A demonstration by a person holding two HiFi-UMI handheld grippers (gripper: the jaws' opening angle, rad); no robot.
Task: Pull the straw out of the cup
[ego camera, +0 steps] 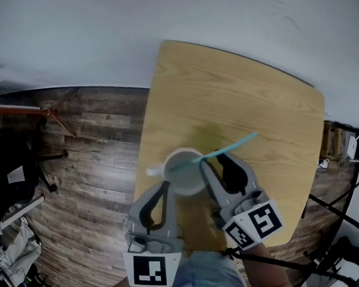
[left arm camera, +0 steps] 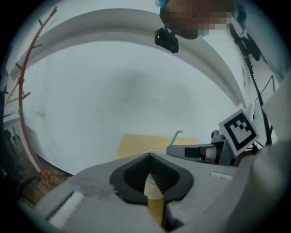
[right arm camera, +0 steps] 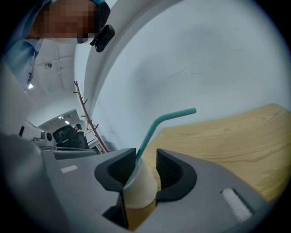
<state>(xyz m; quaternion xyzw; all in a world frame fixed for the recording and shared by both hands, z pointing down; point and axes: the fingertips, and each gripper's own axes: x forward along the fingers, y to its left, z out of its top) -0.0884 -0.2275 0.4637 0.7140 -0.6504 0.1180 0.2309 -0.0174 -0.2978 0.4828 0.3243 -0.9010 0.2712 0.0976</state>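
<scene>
- Two grey two-jaw grippers sit closest: left gripper (ego camera: 164, 186) and right gripper (ego camera: 216, 160).
- One white handled cup (ego camera: 184, 170) holds one teal bent plastic straw (ego camera: 228, 148).
- One light wooden table (ego camera: 224, 88) stands on a dark plank floor (ego camera: 89, 157) against a white wall (ego camera: 70, 37).
- Left gripper's jaws meet at the tips with nothing in them, just beside the cup.
- Right gripper's jaws stand apart with the straw between them, not clamped.

1 cup (ego camera: 184, 171), 1 straw (ego camera: 229, 147), 1 table (ego camera: 255, 99), 2 grippers: L gripper (ego camera: 162, 192), R gripper (ego camera: 218, 163)
</scene>
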